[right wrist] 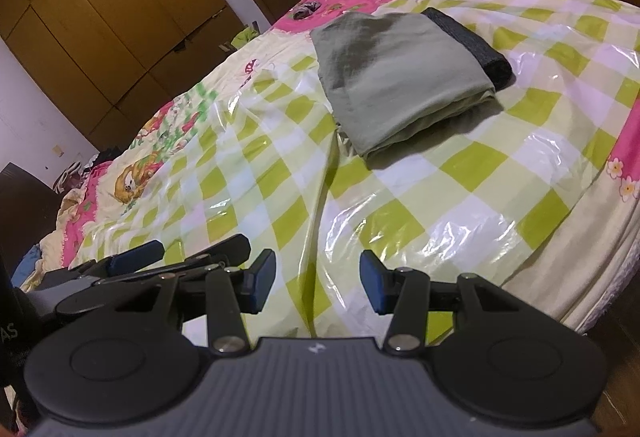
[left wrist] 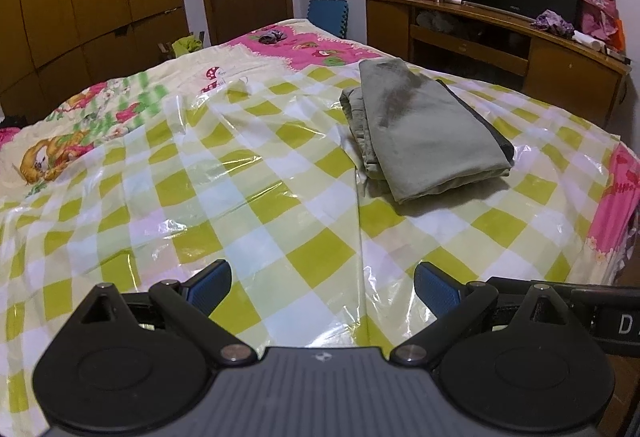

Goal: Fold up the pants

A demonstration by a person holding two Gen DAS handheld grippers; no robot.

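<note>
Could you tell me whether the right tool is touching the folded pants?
Apart. The right wrist view shows the right tool open and empty, with checkered plastic sheet between it and the folded pants.

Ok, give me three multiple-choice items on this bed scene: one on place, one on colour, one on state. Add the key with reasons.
1. Where do the pants lie?
A. on the checked plastic sheet
B. on the wooden desk
C. on the floor

2. What colour are the pants?
A. pink
B. olive green
C. blue

3. How do the pants look?
A. spread out flat
B. folded into a compact stack
C. held up by the left gripper

Key: 1 A, the stack rests on the green-and-white checks. 2 B, the cloth is dull green. 3 B, layered edges show, and both the left and right gripper have empty, parted fingers.
</note>
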